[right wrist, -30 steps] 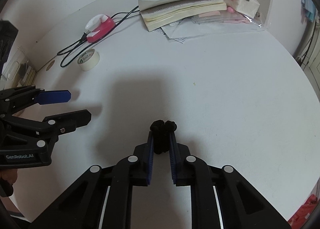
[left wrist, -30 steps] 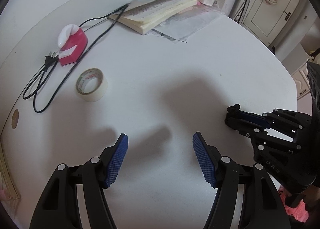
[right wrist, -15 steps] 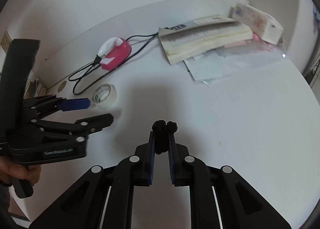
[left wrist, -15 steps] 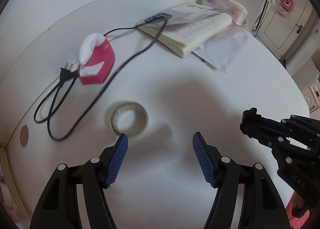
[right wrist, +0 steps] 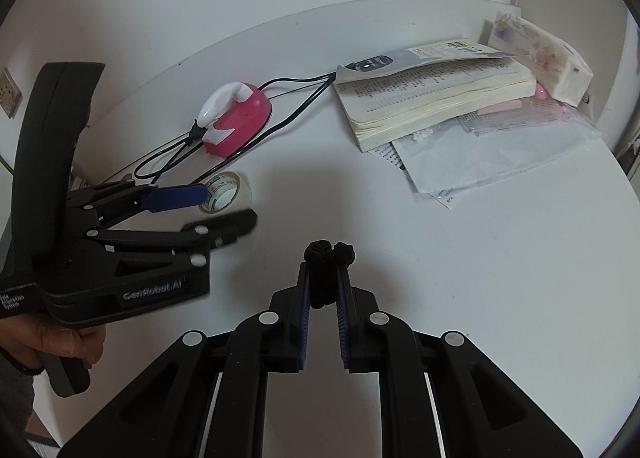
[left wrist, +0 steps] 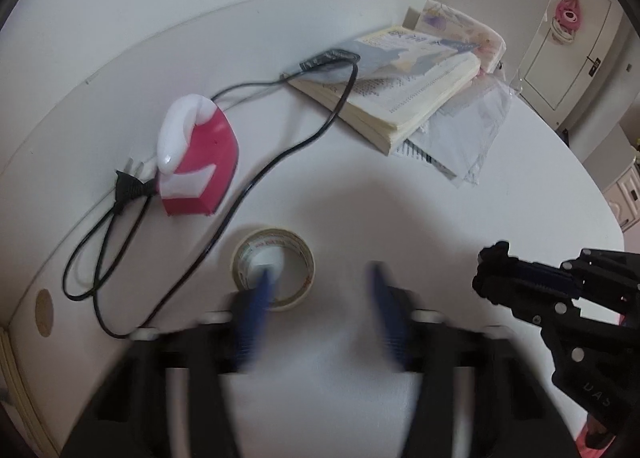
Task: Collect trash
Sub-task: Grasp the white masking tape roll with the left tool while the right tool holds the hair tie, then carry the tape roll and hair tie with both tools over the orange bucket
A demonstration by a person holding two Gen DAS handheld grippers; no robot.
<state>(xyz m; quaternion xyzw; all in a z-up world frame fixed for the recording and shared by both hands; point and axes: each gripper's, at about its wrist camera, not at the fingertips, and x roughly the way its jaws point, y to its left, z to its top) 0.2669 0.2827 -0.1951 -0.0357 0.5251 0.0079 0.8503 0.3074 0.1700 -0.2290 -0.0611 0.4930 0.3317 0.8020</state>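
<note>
A roll of pale tape (left wrist: 298, 248) (right wrist: 237, 183) lies flat on the white table (left wrist: 340, 194). My left gripper (left wrist: 322, 272) (right wrist: 226, 205) hangs over it, blurred, with its jaws closing. One blue finger dips into the roll's hole and the other stands outside to the right, clear of the roll, so the roll's near wall is between them. My right gripper (right wrist: 324, 270) is shut on a small black hair tie (right wrist: 328, 252) (left wrist: 494, 258) and is held above the table to the right of the left one.
A pink and white device (left wrist: 200, 162) with a black cable (left wrist: 256, 182) lies just behind the tape. Farther back are an open book (left wrist: 400, 98), papers in a plastic sleeve (left wrist: 468, 138) and a tissue pack (right wrist: 548, 54). The table's rounded edge runs along the right.
My left gripper has moved up to the tape roll and its jaws have narrowed, one finger now in the hole. The right gripper has moved along with the hair tie still in it.
</note>
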